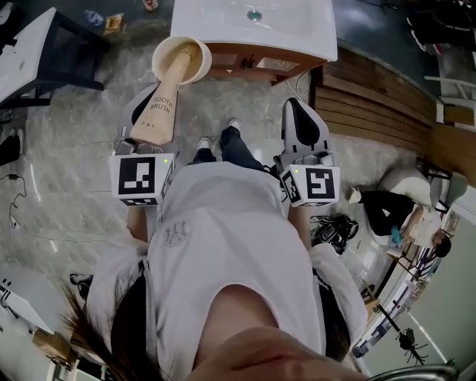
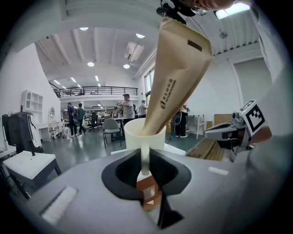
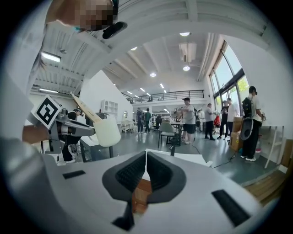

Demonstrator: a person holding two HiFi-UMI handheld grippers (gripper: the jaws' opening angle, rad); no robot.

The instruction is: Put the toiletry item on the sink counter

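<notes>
cup [image 1: 199, 65] with toothbrush pack [image 1: 160, 104], handle clamped in your left gripper [image 2: 145, 161], is upper left, short of the sink counter [image 1: 223, 24]. keep it level and land it flat. your right gripper [image 3: 145, 171] is closed, empty.

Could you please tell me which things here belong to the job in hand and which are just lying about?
Job in hand:
- cup, with the toothbrush packet standing in it
- left gripper, fingers shut on the cup's handle
- sink counter, ahead

Just lying about:
- white table
- wooden boards
- right gripper, fingers shut, nothing between them
</notes>
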